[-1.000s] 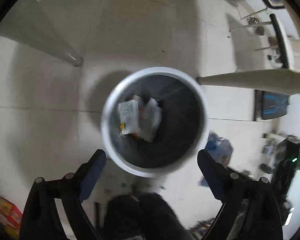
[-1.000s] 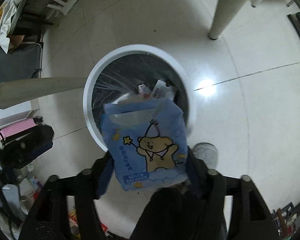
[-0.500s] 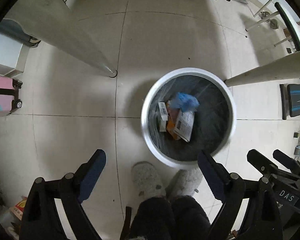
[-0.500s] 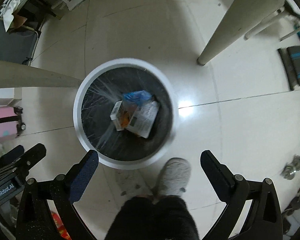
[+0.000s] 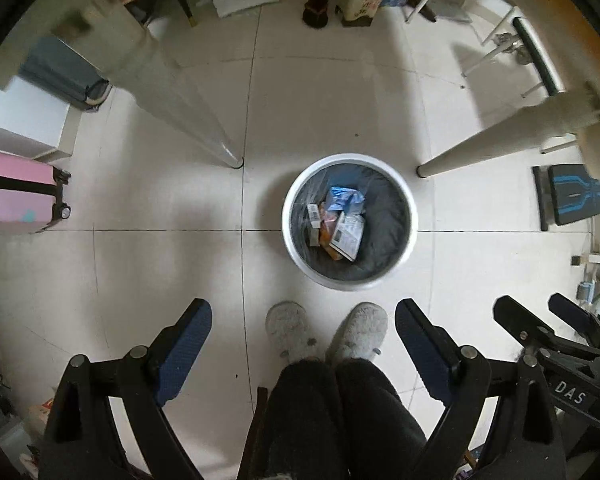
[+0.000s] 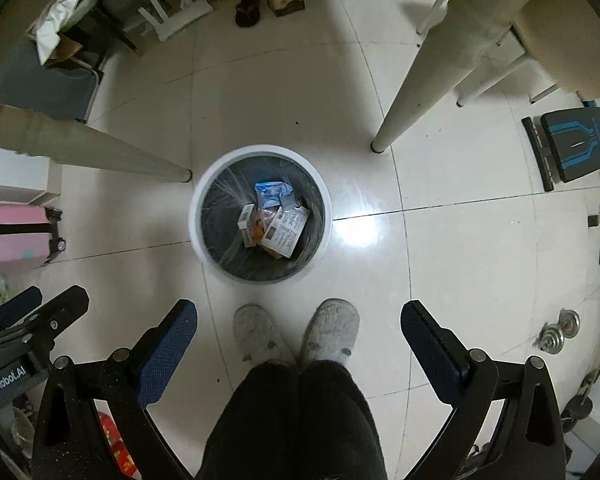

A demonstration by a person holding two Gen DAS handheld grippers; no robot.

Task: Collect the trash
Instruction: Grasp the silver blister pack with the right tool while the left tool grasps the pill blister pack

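Observation:
A round white trash bin (image 5: 290, 236) with a dark liner stands on the tiled floor, seen from high above; it also shows in the right wrist view (image 6: 198, 236). Inside lie a blue packet (image 5: 342, 199), a white printed packet (image 5: 348, 234) and an orange wrapper (image 6: 256, 228). My left gripper (image 5: 303, 316) is open and empty, well above the floor in front of the bin. My right gripper (image 6: 299, 316) is open and empty too. The right gripper also shows at the lower right of the left wrist view (image 5: 548, 328).
The person's grey slippers (image 5: 288, 330) stand just before the bin. Table legs (image 5: 204, 128) (image 5: 488, 148) flank the bin. A pink suitcase (image 5: 16, 196) is at the left, a black and blue bench (image 6: 576, 140) at the right, boxes and a white stool at the back.
The right gripper let go of the blue packet, which now lies in the bin. Both grippers rose high above the bin, which looks smaller.

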